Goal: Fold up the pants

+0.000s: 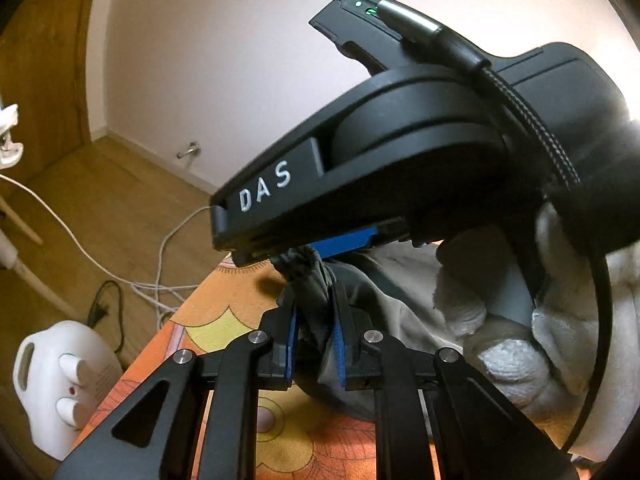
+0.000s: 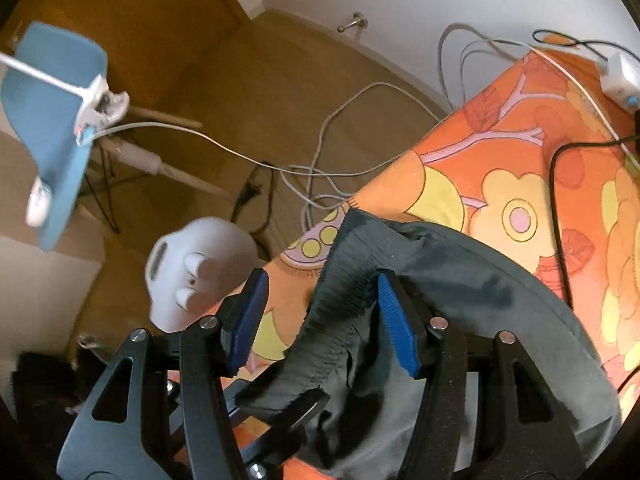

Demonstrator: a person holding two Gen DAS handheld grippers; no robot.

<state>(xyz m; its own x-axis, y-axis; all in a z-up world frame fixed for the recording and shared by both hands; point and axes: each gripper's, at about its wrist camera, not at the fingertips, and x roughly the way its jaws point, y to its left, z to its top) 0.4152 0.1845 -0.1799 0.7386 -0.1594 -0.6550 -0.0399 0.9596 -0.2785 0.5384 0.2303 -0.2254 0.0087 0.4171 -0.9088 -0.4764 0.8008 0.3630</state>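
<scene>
Grey pants [image 2: 480,300] lie bunched on a table under an orange flowered cloth [image 2: 500,152]. Their gathered elastic waistband [image 2: 340,320] runs between the blue pads of my right gripper [image 2: 320,312]. Those pads stand apart and do not press on it. In the left wrist view my left gripper [image 1: 316,320] is shut on a fold of the grey pants [image 1: 400,300], the cloth pinched between its blue pads. The right gripper's black body [image 1: 400,140] hangs close above it, held by a hand in a white glove [image 1: 500,340].
The table's edge runs diagonally just beyond the pants. Below it on the wooden floor stand a white appliance with two knobs [image 2: 192,272] and tangled cables [image 2: 320,152]. A white adapter [image 2: 620,76] and a black cable [image 2: 556,200] lie on the cloth. A blue chair [image 2: 52,120] stands far left.
</scene>
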